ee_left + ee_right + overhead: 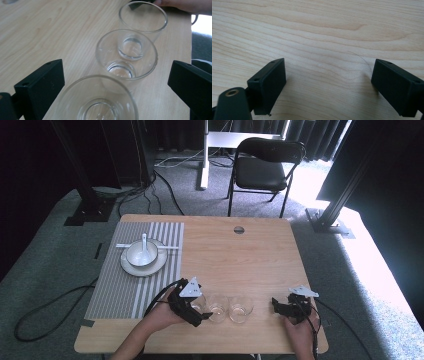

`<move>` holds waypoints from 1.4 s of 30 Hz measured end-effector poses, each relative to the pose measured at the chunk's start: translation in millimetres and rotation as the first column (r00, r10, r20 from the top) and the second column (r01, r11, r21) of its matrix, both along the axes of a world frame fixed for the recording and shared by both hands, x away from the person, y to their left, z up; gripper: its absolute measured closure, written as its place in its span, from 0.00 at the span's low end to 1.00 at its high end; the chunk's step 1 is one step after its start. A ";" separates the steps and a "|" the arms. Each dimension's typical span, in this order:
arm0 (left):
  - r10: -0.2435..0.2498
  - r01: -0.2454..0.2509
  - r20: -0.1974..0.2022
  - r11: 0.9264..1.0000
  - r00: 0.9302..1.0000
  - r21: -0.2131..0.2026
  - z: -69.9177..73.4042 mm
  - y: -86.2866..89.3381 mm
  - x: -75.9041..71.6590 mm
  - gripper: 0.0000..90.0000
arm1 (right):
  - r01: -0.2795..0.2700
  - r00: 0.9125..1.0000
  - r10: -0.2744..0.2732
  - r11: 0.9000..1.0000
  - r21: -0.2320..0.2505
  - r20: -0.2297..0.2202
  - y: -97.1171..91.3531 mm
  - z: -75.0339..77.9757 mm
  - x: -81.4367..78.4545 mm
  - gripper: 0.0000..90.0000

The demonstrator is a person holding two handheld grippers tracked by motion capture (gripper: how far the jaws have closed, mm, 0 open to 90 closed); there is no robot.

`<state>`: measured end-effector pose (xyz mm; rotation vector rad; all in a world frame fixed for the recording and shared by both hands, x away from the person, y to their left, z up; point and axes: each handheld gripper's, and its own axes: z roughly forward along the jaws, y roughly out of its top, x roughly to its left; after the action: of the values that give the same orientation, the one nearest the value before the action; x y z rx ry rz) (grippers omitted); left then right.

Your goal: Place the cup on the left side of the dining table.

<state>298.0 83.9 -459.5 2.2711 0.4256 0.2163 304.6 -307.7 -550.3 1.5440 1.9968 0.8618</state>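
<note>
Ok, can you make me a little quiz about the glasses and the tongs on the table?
1. How many clear glasses stand in a row near the front edge of the table?
2. True or false: the right tongs are shut on a glass.
3. What rests in the white bowl on the plate: A a fork, B a white spoon, C a straw?

Key
1. Three: the nearest glass sits between the jaws of the left tongs, then the middle glass, then the far glass.
2. False: they are open over bare wood.
3. B.
</note>
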 end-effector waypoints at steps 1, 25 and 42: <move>-0.003 0.003 0.000 1.000 1.000 0.004 -0.4 -2.3 0.3 0.01 | 0.000 1.000 0.000 1.000 0.000 0.000 0.0 0.0 0.0 0.13; -0.052 0.055 -0.023 0.987 0.998 0.151 -5.9 -46.0 7.8 0.01 | 0.000 1.000 0.000 1.000 0.000 0.000 0.0 0.0 0.0 0.13; -0.054 0.059 -0.025 0.955 0.998 0.290 -9.7 -62.1 12.6 0.11 | 0.000 1.000 0.000 1.000 0.000 0.000 0.0 0.0 0.0 0.13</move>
<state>310.5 21.8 -469.2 2.5716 0.3554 0.2446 304.6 -307.7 -550.3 1.5441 1.9969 0.8621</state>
